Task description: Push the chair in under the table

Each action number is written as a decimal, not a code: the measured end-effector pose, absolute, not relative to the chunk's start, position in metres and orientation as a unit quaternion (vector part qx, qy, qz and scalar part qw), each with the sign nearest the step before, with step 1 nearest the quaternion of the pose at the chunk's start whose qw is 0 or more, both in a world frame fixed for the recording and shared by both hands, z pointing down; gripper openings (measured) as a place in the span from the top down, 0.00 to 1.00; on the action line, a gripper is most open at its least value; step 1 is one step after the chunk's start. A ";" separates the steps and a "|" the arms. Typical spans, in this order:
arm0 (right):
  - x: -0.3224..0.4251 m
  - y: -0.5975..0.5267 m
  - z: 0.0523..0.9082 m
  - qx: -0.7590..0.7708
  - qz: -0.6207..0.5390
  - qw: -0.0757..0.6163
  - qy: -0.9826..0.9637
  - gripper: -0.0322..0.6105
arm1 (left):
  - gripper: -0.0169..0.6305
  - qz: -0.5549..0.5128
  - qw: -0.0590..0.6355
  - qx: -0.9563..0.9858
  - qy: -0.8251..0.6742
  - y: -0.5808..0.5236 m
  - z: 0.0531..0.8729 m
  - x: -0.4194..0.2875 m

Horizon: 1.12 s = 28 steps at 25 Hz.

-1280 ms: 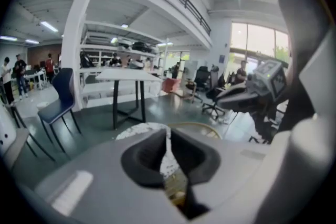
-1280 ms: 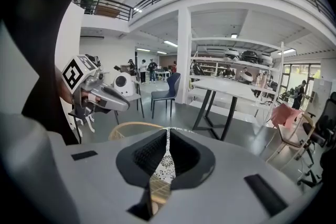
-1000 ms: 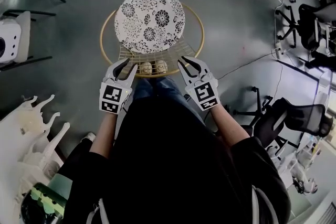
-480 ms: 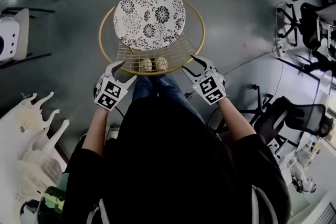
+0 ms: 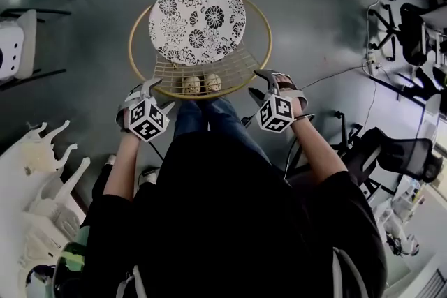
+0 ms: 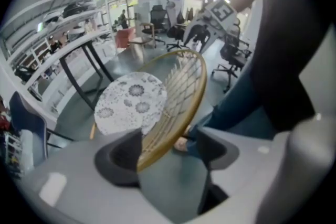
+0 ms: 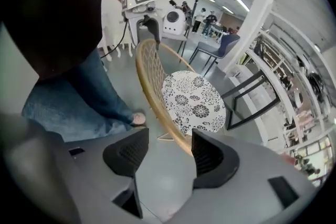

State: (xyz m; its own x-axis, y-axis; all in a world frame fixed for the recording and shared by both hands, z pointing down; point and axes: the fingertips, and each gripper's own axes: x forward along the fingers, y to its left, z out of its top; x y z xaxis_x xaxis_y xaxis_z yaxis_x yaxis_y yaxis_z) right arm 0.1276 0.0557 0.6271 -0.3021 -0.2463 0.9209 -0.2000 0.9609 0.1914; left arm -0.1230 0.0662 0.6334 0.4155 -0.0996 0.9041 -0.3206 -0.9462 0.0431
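You are standing right behind the chair [image 5: 202, 72], a round seat with a gold hoop [image 5: 140, 70], a wire-mesh back and a floral cushion [image 5: 198, 19]. It is sitting on the grey floor [image 5: 91, 59] directly ahead of you, with nothing covering it.

Your left hand-held gripper [image 5: 155, 95] is pointing steeply down at the left end of the hoop's near arc, just beside it. In the left gripper view that gripper [image 6: 170, 157] is released and its jaws are opening. The hoop [image 6: 176, 113] is running down between them, close against the left jaw, and the pads are not clamping it. Whether it is touching that jaw cannot be told. Beyond the cushion in that view a black-legged table [image 6: 79, 68] is standing, and the chair is sitting out from under it.

Your shoes [image 5: 201, 85] are showing through the mesh back, between the two grippers.

Your right hand-held gripper [image 5: 260, 84] is hanging at the right end of the same arc, just beside the hoop. In the right gripper view it [image 7: 169, 153] is likewise released, with its jaws opening. The hoop [image 7: 152, 86] is coming down between them, passing close by the right jaw and well apart from the left one.

The left marker cube [image 5: 147, 121] and the right marker cube [image 5: 274, 114] are each showing black-and-white square patterns.
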 end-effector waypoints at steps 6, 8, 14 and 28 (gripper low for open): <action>0.132 0.039 0.653 0.069 -0.116 0.631 -0.764 0.61 | 0.47 0.589 0.033 0.802 -0.096 0.055 0.655 -0.130; 0.136 0.034 0.662 0.054 -0.132 0.643 -0.752 0.61 | 0.48 0.608 0.010 0.790 -0.078 0.055 0.664 -0.131; 0.144 0.020 0.680 0.031 -0.163 0.673 -0.721 0.61 | 0.68 0.645 -0.041 0.761 -0.054 0.052 0.683 -0.139; 0.142 0.026 0.685 0.037 -0.139 0.673 -0.726 0.79 | 0.79 0.644 -0.072 0.761 -0.025 0.051 0.688 -0.140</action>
State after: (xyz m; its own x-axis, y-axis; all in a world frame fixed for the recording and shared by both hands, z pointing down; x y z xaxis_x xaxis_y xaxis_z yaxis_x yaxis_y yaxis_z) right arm 0.1422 0.0261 0.6846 -0.0924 -0.2407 0.9662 0.1340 0.9585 0.2516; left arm -0.1404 0.0512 0.6882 0.1700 -0.1317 0.9766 0.0544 -0.9883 -0.1428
